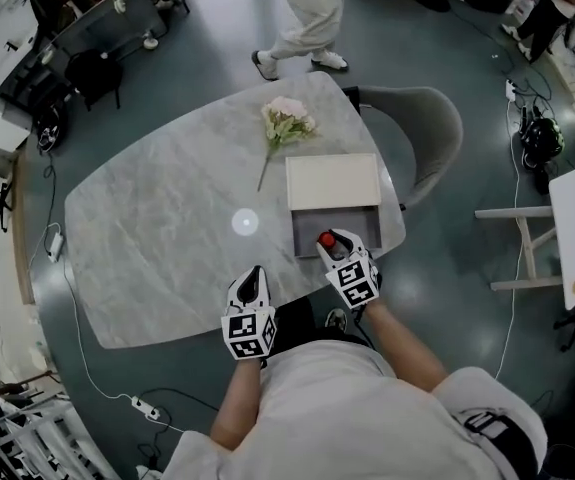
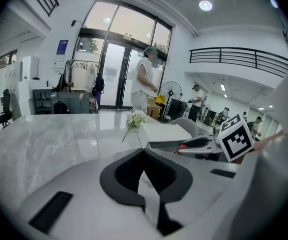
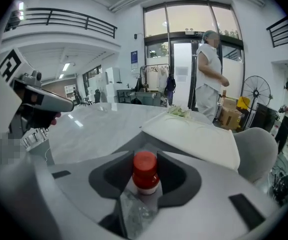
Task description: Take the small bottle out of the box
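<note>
Box point(image 1: 307, 230) sits at the near-right edge of the table point(image 1: 147, 228), w/ a grey chair point(image 1: 429, 128) just past the right edge. Open marble top to the left gives room to move. A flat cream lid point(image 1: 332, 180) covers the box's far part; the grey near part is open. Right gripper point(image 1: 337, 251) reaches in there, jaws clamped on the small bottle point(image 3: 145, 171), which has a round red cap. Only the right gripper view shows this grip. Left gripper point(image 2: 144, 151) is at the table's near edge, 2 jaws together, nothing between. Flowers point(image 1: 287, 120) lie beyond the lid.

A pale marble desk point(image 1: 157, 238) stands on a dark floor point(image 1: 217, 28), a grey chair point(image 1: 445, 118) beside it, with tall glass doors point(image 2: 114, 74) and a railed balcony point(image 2: 239, 59) beyond.
</note>
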{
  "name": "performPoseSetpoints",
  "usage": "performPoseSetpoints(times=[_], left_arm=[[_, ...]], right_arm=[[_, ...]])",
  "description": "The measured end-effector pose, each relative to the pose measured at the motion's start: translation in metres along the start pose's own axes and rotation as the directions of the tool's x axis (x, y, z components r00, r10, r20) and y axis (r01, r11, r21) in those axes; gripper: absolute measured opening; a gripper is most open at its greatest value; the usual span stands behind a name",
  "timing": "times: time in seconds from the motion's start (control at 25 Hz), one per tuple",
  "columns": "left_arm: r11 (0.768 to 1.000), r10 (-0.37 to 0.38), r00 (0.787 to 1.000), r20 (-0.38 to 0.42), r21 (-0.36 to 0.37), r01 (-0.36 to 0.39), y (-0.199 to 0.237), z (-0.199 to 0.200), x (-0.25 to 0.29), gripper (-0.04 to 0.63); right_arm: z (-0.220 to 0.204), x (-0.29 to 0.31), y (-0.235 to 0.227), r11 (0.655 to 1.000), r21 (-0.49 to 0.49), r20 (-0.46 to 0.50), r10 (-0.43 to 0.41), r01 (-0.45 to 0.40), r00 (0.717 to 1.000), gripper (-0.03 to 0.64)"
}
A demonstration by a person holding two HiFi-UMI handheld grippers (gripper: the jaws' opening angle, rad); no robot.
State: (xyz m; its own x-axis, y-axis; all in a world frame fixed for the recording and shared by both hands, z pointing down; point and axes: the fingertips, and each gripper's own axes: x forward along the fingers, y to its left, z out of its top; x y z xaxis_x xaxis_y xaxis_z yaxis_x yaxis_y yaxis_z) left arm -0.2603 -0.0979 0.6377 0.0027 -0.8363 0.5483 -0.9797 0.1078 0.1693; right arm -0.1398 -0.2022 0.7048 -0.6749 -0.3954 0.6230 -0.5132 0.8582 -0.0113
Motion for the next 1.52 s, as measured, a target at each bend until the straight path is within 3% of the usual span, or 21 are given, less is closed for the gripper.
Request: performPoseSetpoints(times=[0.16, 0.44, 0.72, 1.0, 1.24, 1.52], left_arm=[[0.999, -0.043, 0.999, 0.001, 0.013, 0.043, -0.005, 0.015, 0.019, 0.023], [0.987, -0.149, 0.989, 0.008, 0.057, 0.148, -0.021, 0.038, 0.054, 0.023], [0.969, -0.23, 0.973, 0.028, 0.102, 0.226, -0.036, 0.065, 0.078, 0.023], [0.936, -0.319, 0.947, 0.049, 0.174, 0.306, -0.059, 0.102, 0.083, 0.023], [0.918, -0.365, 0.918, 0.153, 0.222, 0.328, -0.089, 0.141, 0.069, 0.023], [0.917, -0.379, 0.89, 0.252, 0.234, 0.324, -0.111, 0.181, 0.043, 0.023]], right_arm=[[0.004, 0.0, -0.004, 1.0, 0.015, -0.012, -0.022, 0.022, 1.0, 0.153], [0.029, -0.01, -0.018, 0.996, 0.028, 0.05, -0.086, 0.084, 0.995, 0.152], [0.057, -0.036, -0.044, 0.977, 0.124, 0.125, -0.189, 0.174, 0.974, 0.152], [0.098, -0.076, -0.069, 0.948, 0.17, 0.217, -0.301, 0.268, 0.928, 0.152], [0.133, -0.121, -0.083, 0.936, 0.186, 0.317, -0.345, 0.298, 0.884, 0.152], [0.161, -0.16, -0.089, 0.929, 0.182, 0.384, -0.368, 0.321, 0.847, 0.152]])
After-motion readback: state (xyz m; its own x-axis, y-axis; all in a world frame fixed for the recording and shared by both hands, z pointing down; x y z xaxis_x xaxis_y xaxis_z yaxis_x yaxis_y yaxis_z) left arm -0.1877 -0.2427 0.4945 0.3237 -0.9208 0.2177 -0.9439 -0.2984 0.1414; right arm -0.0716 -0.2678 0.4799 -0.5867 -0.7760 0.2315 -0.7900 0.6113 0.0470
